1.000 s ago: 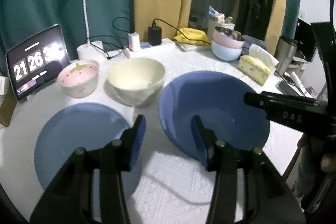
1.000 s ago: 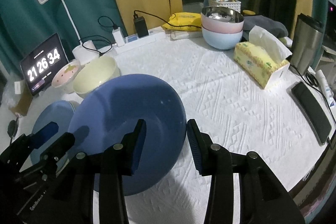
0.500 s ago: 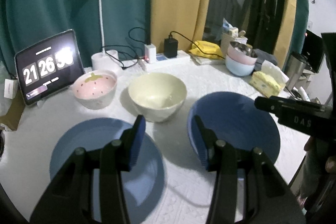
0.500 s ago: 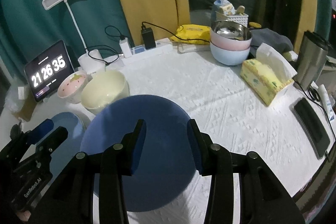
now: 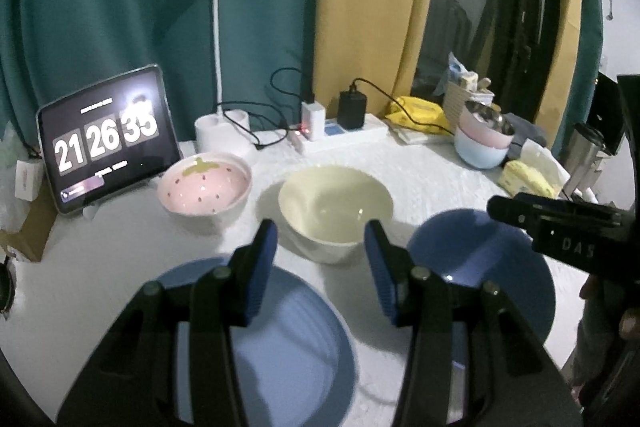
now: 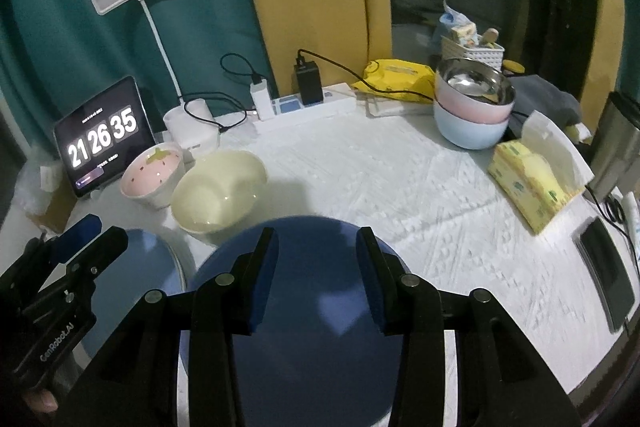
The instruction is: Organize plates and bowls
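Both hand-held grippers hover part-open and empty over unsorted dishes on the tabletop (image 6: 400,187).

Left hand-held gripper (image 5: 320,259) hangs above the light blue plate (image 5: 288,347) at the near left; right hand-held gripper (image 6: 316,267) hangs over the dark blue plate (image 6: 312,347) beside it, neither touching anything. Nothing appears stacked here yet: two plates lie apart, and two bowls, one pink strawberry bowl (image 5: 204,187) and one cream bowl (image 5: 334,207), stand side by side behind them. A separate stack of bowls (image 6: 472,107), at least two deep, sits at the far right. By the look of it, the sorting is all left to do.
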